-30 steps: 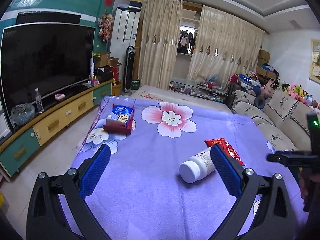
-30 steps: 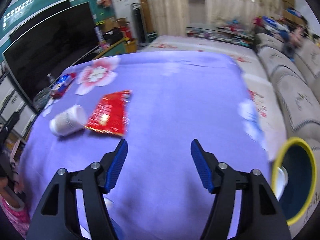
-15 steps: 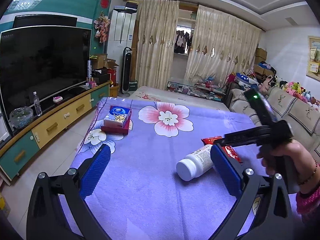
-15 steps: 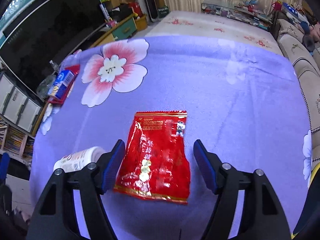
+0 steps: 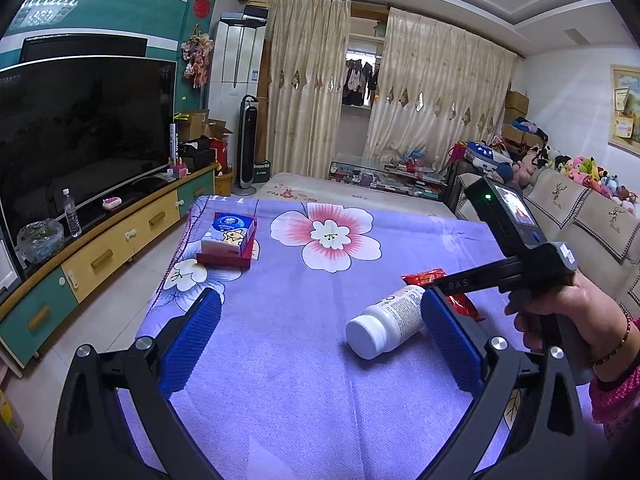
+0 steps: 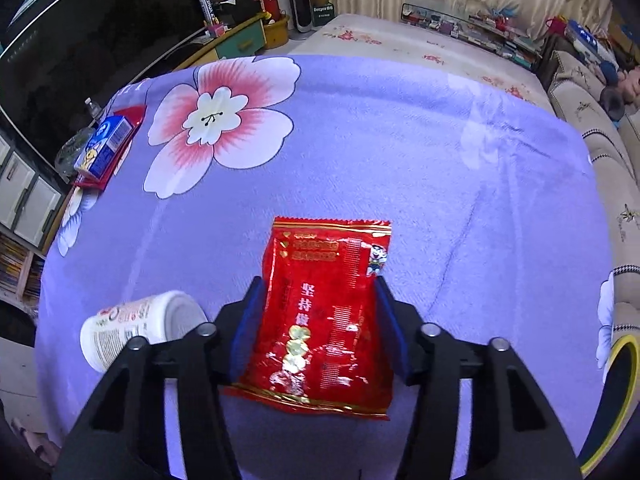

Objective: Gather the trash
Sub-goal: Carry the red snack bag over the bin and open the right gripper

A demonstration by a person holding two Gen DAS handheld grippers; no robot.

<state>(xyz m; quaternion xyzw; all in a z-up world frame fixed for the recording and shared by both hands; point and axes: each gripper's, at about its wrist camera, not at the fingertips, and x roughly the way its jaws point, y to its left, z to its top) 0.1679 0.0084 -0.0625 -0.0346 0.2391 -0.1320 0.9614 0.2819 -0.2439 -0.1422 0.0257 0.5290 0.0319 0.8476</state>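
Observation:
A red snack packet (image 6: 324, 316) lies flat on the purple flowered cloth (image 6: 400, 152). My right gripper (image 6: 320, 300) straddles it, one blue pad on each long edge, jaws narrowed around it. A white bottle (image 6: 136, 330) lies on its side just left of the packet. In the left wrist view the bottle (image 5: 386, 326) lies by the right pad, with the packet (image 5: 448, 292) behind it, partly hidden by the right gripper's body (image 5: 516, 248). My left gripper (image 5: 320, 340) is open and empty above the cloth.
A blue tissue box on a red tray (image 5: 228, 240) sits at the cloth's far left corner. A yellow-rimmed bin (image 6: 618, 392) stands at the right edge. A TV cabinet (image 5: 100, 248) runs along the left, a sofa (image 5: 580, 232) along the right.
My right gripper moved down over the red packet and its jaws narrowed onto its edges. The left gripper stayed open and barely moved.

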